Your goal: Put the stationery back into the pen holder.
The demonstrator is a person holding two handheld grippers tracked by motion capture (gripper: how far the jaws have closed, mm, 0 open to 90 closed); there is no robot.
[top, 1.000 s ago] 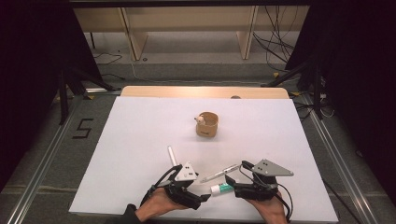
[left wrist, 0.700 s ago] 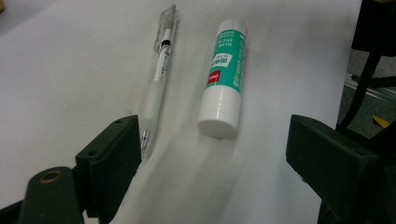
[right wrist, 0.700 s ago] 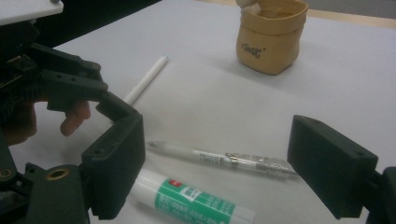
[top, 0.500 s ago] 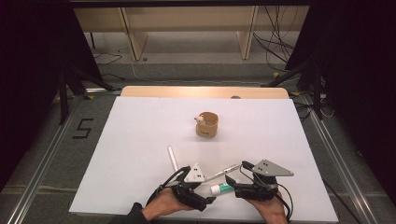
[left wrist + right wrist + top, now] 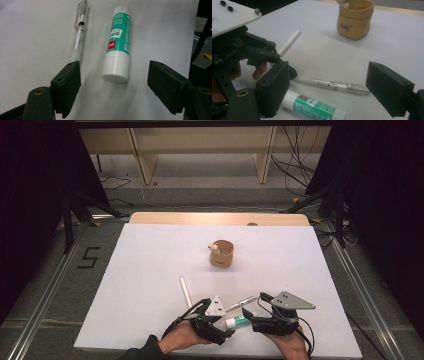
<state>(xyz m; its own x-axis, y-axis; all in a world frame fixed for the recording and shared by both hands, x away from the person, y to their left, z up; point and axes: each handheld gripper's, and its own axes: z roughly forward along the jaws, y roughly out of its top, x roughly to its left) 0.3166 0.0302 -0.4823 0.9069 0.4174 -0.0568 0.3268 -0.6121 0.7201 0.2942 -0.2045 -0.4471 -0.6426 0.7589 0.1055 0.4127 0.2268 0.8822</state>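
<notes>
A green and white glue stick (image 5: 238, 322) (image 5: 117, 45) (image 5: 312, 106) lies on the white table near its front edge. A pen with a clear cap (image 5: 241, 303) (image 5: 78, 32) (image 5: 332, 84) lies just beyond it. My left gripper (image 5: 226, 325) (image 5: 115, 87) is open; its jaws have just been closing, with the stick's white end between them and untouched. My right gripper (image 5: 252, 319) (image 5: 332, 95) faces it from the other side, open, with the pen and the stick on the table between its jaws.
A tan pouch-like cup (image 5: 222, 253) (image 5: 354, 18) stands at the table's middle. A thin white stick (image 5: 185, 290) (image 5: 289, 42) lies left of the grippers. The white table top (image 5: 150, 260) ends close behind both hands.
My left gripper has slid a little to the right, toward the glue stick. The right gripper has stayed where it was.
</notes>
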